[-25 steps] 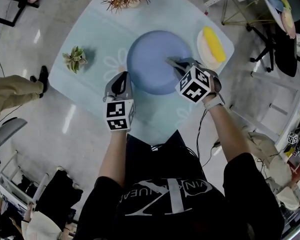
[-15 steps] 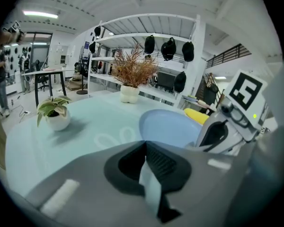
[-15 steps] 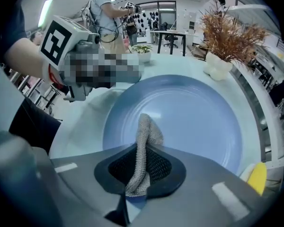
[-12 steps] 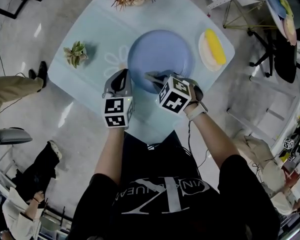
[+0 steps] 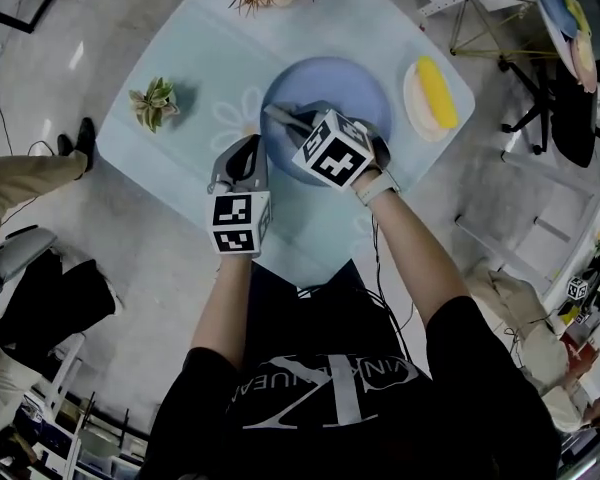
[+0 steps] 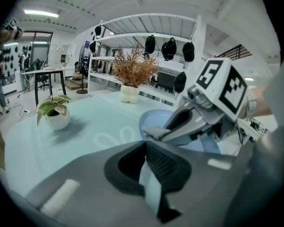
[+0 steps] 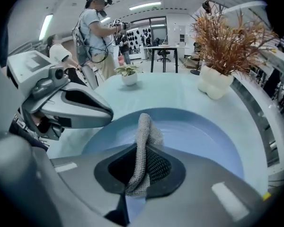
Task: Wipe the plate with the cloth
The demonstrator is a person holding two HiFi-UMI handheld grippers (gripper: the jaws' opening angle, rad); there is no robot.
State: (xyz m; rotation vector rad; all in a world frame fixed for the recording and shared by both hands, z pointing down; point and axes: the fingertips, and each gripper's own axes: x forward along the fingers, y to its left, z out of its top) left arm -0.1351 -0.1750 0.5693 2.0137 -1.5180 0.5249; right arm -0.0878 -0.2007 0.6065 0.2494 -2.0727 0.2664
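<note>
1. Plate lay flat, mid-table.
2. Cloth was pinched tight in right gripper fingers, its end over the plate's left part; likely wiping.
3. Left gripper fingers were nearly together and empty, just beside the rim, probably to steady it.

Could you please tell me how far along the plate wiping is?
Done: the grey cloth is picked up, clamped in the right gripper. In hand: it is over the blue plate, apparently wiping; the left gripper sits shut and empty beside the rim. Left: the plate shows no marks, so how much remains unwiped cannot be judged.
</note>
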